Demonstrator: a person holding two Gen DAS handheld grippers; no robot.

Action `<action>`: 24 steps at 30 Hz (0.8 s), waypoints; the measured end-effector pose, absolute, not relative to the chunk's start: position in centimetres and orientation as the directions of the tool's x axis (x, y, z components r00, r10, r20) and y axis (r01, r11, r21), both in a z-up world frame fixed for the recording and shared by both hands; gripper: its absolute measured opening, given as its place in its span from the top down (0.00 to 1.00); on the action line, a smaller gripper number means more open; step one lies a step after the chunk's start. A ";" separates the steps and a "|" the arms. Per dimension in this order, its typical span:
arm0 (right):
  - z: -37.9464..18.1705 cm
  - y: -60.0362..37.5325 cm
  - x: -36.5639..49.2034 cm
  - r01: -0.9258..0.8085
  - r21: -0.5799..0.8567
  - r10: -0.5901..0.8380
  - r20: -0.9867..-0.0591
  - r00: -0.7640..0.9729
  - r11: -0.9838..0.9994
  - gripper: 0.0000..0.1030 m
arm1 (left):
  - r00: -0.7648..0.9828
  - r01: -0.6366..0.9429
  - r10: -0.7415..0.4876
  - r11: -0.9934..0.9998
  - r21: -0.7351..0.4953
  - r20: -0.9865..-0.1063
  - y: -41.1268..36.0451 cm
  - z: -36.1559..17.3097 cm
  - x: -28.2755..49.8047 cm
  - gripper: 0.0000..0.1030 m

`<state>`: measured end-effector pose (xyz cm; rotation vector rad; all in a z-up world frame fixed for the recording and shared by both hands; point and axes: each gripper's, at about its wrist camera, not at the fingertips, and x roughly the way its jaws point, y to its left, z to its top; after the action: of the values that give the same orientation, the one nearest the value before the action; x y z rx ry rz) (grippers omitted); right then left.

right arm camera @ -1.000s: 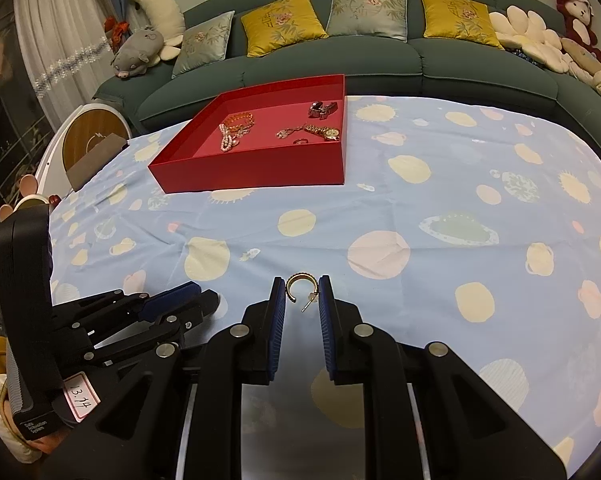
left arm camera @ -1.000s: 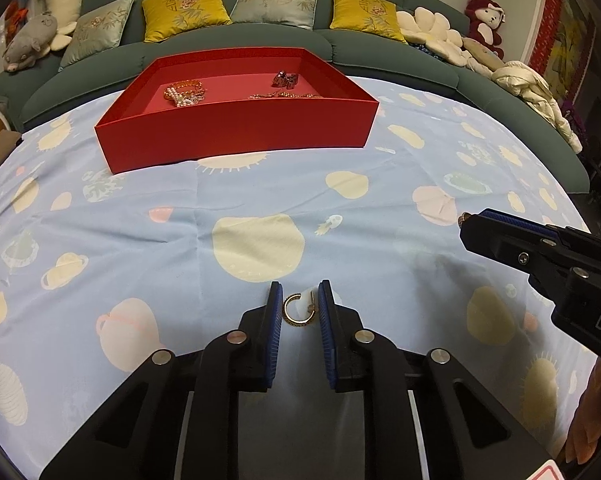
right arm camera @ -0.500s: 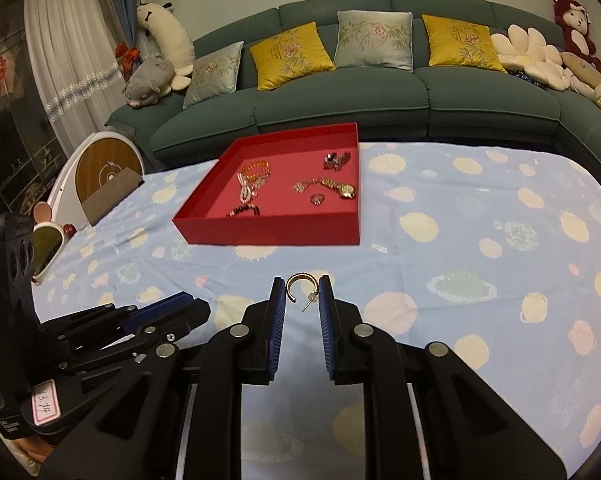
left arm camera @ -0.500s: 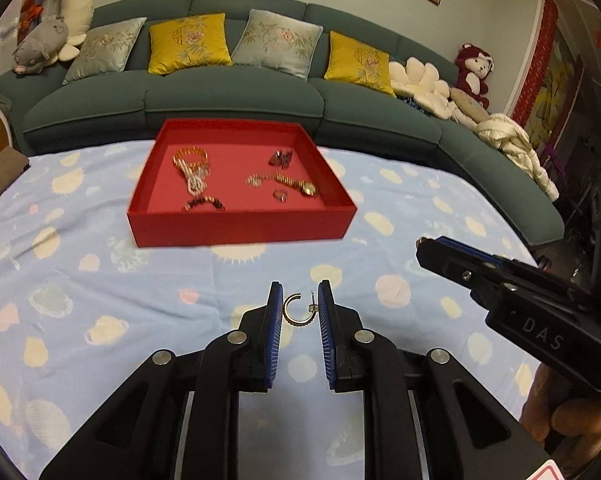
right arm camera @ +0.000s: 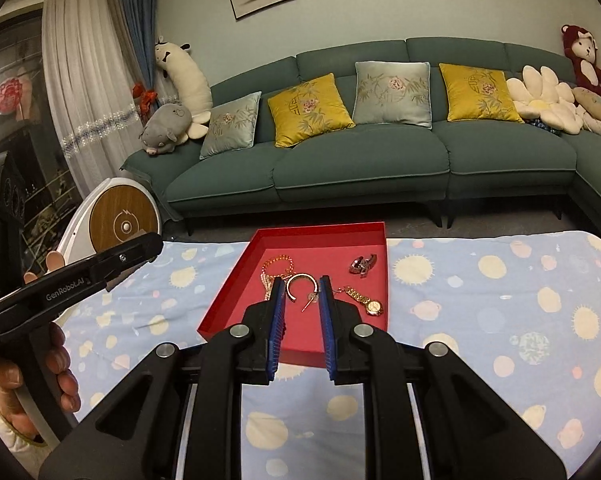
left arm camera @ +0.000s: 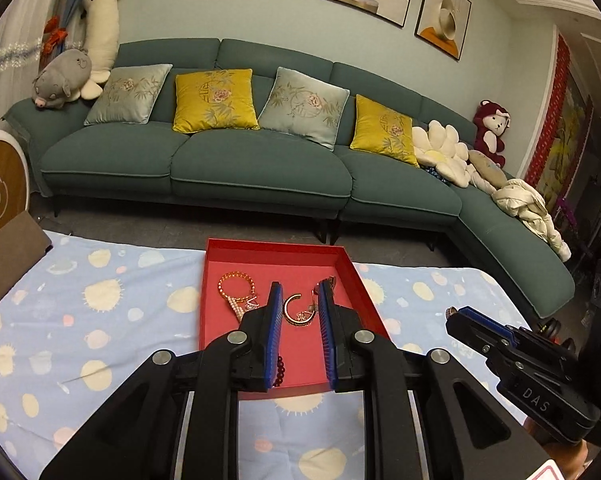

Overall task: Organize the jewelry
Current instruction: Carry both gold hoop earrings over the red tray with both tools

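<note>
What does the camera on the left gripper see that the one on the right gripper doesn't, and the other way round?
Only the left wrist view shows the brown cardboard piece at the table's left edge and the right gripper from the side.

Only the right wrist view shows the white curtain, the gold watch clear of the fingers, and the hand holding the left gripper.

Both show a gold hoop earring pinched between their own blue pads (left, right), held over the red tray, plus the green sofa.
</note>
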<state>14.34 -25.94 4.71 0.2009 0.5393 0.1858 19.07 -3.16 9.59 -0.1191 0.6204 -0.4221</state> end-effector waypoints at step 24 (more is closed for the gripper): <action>-1.2 -24.2 22.6 -0.079 0.217 0.199 -0.610 0.767 0.973 0.84 | 0.680 0.309 -0.357 0.932 -0.192 -0.640 -4.7 3.7 26.1 0.85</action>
<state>22.62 -24.22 -1.23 0.1835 0.6803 0.1518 26.09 -4.72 3.72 -0.0699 0.7329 -0.3743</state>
